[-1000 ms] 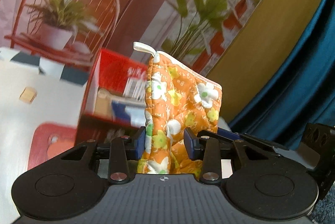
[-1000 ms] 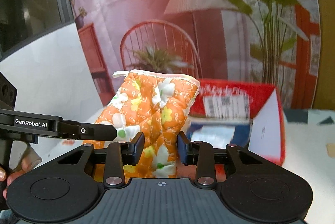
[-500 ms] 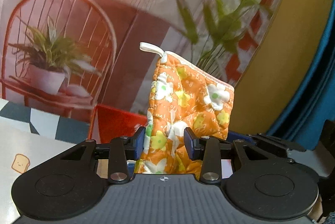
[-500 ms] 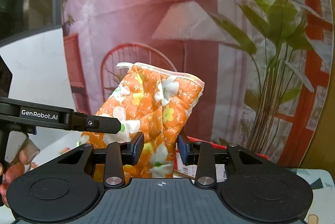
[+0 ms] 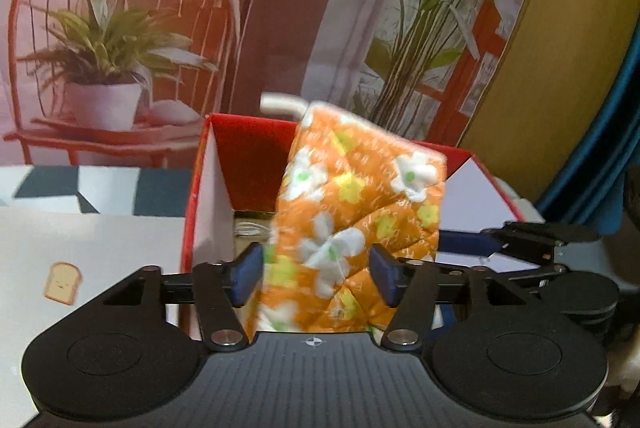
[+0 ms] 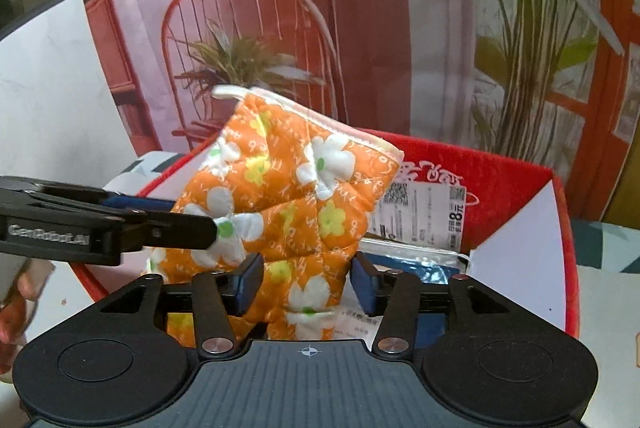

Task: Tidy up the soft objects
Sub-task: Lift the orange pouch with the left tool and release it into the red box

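Quilted floral oven mitt (image 5: pixel 356 228) — soft, padded

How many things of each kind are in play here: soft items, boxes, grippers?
Orange floral oven mitt: 1
Red cardboard box: 1
Blue packet in the box: 1
Left gripper and right gripper, both opening around the mitt: 2
Total: 5

A printed backdrop (image 5: pixel 280 8), seemingly fabric, shows a red chair (image 5: pixel 120 40) and plants.
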